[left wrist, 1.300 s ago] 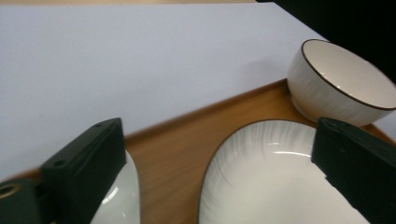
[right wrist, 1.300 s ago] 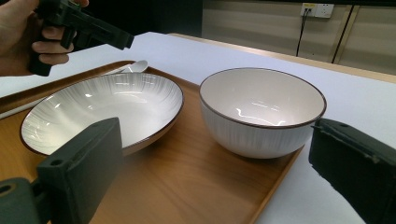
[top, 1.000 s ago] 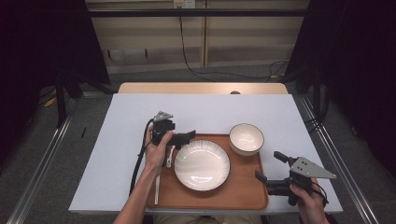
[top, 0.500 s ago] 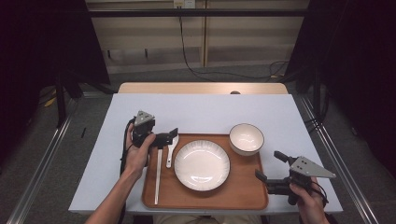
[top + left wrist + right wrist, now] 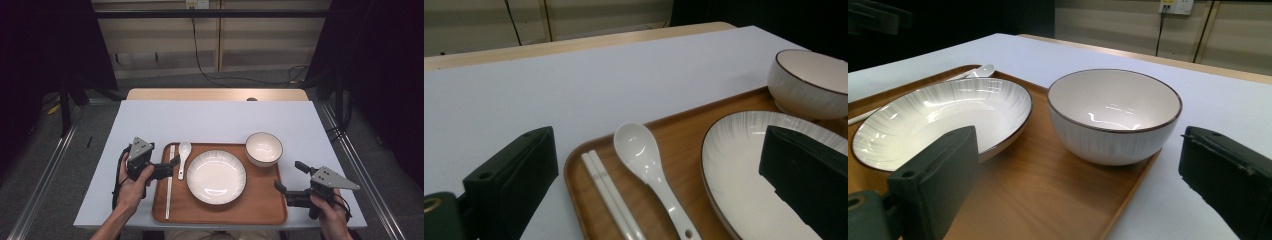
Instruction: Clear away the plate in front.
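Note:
A wooden tray (image 5: 260,207) lies at the table's near middle. On it are a white ribbed plate (image 5: 216,176), a white spoon (image 5: 183,157) and a pair of white chopsticks (image 5: 169,182) along its left side. A white bowl (image 5: 263,148) sits at the tray's far right corner. My left gripper (image 5: 171,168) is open at the tray's left edge, beside the chopsticks, holding nothing. In the left gripper view the spoon (image 5: 649,160) and chopsticks (image 5: 609,195) lie between its jaws. My right gripper (image 5: 290,177) stands open at the tray's right edge, facing the bowl (image 5: 1115,115) and plate (image 5: 943,117).
The pale table top (image 5: 215,120) is bare behind the tray and to both sides. A wooden strip (image 5: 215,94) runs along its far edge. Metal rails (image 5: 360,165) flank the table, with dark curtains and cables beyond.
My left gripper has drawn back to the left and toward the person, off the tray's inside to its left edge, baring the spoon. The right gripper has not moved.

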Available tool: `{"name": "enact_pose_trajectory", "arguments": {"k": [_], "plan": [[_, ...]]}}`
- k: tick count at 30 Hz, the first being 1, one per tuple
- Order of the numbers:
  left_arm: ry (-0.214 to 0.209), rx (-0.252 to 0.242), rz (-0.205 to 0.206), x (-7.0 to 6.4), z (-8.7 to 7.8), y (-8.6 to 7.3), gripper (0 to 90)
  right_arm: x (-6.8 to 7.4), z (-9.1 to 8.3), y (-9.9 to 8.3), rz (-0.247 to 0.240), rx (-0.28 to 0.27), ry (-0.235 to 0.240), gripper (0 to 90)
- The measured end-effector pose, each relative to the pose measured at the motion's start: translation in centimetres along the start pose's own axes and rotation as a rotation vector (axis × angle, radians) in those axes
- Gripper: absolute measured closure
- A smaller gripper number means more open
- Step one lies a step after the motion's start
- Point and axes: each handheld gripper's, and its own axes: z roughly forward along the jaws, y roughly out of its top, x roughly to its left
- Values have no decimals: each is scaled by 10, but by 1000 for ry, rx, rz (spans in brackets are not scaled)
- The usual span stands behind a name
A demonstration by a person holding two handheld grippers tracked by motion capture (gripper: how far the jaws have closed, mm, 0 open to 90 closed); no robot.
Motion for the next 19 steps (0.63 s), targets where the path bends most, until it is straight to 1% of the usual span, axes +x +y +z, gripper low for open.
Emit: {"name": "enact_pose_trajectory", "arguments": {"k": [1, 2, 3, 4, 5, 6, 7, 8, 9, 11, 12, 13, 14, 15, 16, 17, 18, 19], "plan": [[-2, 14, 10, -1, -2, -2, 22, 0, 0, 0, 1, 1, 2, 27], [-6, 30, 43, -3, -4, -2, 19, 0, -1, -1, 3, 3, -2, 26], [-3, 28, 53, -3, -8, -4, 26, -1, -1, -1, 6, 7, -5, 26], [4, 13, 43, -3, -12, -5, 24, -1, -2, -1, 7, 7, -10, 26], [2, 13, 44, -2, -15, -6, 22, -2, -2, -1, 9, 4, -14, 26], [17, 10, 46, -2, -18, -8, 23, -2, -3, -1, 11, 3, -16, 26], [21, -2, 40, -1, -21, -10, 26, -2, -3, -1, 9, 3, -24, 26], [15, -4, 28, 0, -24, -14, 26, -3, -3, -2, 9, 6, -28, 26], [19, -3, 34, 2, -27, -16, 20, -3, -4, -2, 17, 11, -29, 26], [50, -5, 29, 3, -31, -23, 15, -4, -4, -3, 17, 23, -39, 26], [46, -1, 23, 4, -32, -26, 15, -5, -3, -4, 22, 27, -45, 26], [50, 8, 28, 6, -33, -28, 12, -6, -3, -4, 25, 30, -48, 26], [59, 5, 40, 7, -34, -30, 16, -6, -2, -4, 21, 32, -52, 26], [63, -2, 33, 9, -36, -32, 22, -6, -2, -3, 20, 30, -53, 26], [51, -6, 8, 11, -37, -32, 17, -6, -2, -2, 22, 26, -56, 26], [52, -6, 14, 14, -38, -33, 11, -6, -2, -2, 16, 25, -57, 26], [74, -11, 9, 15, -38, -35, 17, -6, -2, -2, 23, 24, -62, 26], [85, -9, -10, 17, -38, -37, 16, -7, -2, -2, 25, 24, -67, 26]]}}
